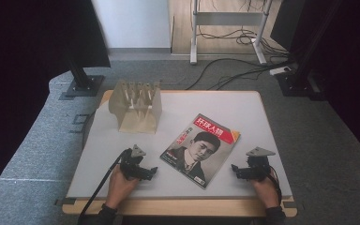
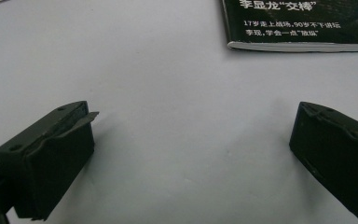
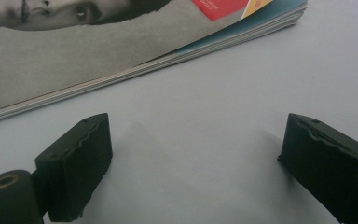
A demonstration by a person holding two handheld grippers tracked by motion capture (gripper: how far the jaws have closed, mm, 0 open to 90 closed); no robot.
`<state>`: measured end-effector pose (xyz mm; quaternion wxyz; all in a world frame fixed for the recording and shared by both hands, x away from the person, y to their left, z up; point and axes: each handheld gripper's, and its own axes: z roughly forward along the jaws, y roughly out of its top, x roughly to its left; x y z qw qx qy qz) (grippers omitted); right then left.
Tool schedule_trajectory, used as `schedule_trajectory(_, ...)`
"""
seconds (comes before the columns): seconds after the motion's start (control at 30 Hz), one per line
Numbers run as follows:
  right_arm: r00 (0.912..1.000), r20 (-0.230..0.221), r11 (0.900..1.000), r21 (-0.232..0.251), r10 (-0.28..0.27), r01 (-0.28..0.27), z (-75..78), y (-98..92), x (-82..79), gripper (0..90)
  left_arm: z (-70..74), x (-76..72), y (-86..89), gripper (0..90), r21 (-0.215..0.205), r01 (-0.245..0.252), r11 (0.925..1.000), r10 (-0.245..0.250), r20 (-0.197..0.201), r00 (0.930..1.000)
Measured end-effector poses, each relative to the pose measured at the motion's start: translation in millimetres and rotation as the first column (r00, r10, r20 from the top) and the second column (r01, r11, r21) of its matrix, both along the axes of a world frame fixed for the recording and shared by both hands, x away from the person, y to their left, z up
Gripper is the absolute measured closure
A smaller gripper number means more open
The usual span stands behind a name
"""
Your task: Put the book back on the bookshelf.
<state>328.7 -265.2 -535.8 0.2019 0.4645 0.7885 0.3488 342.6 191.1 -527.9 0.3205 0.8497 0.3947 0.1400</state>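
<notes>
**Black jaws wide on both sides of the magazine**

Nearest the front edge of the worktop: left gripper and right gripper, each in a hand, both low over the pale surface, tips turned inward toward each other. Jaws of both standing wide apart, nothing between them, bare worktop beneath in both gripper views.

Between the two, just beyond the front edge and right of centre: magazine, flat, cover up, turned at an angle so that one corner points at the front edge. Near to the left gripper, the bound edge; near to the right gripper, the loose page edges.

Likely step: closing in on the magazine from both sides. Best done by keeping the lower jaw flat against the worktop, sliding it under the whole stack of pages rather than into the middle, and pinching only once well past the edge. Risk otherwise: cover creased, or only the top leaves caught.

Farther off, near the back left corner: wooden rack with upright slots, well apart from the magazine, untouched.
</notes>
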Motion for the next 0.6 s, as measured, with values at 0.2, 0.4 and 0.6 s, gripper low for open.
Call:
schedule_trajectory(0.2, 1.0, 0.0, 1.0, 0.0, 0.0, 0.0, 0.1, 0.1, 0.0, 8.2, 0.0, -0.6, -0.2, 0.0, 0.001, 0.002, 1.0, -0.002, 0.002, 1.0)
schedule_trajectory(0.4, 1.0, -0.001, 1.0, 0.001, 0.004, -0.004, 0.7, -0.2, 0.0, 8.8, 0.2, -0.5, -0.3, 0.0, 0.003, 0.006, 1.0, -0.006, 0.005, 1.0)
schedule_trajectory(0.6, 0.9994, -0.011, 0.999, 0.0, 0.034, -0.034, 2.2, -2.9, 0.8, 9.0, 1.2, -0.7, -0.8, 1.6, -0.002, 0.065, 0.9979, -0.064, 0.032, 0.9974)
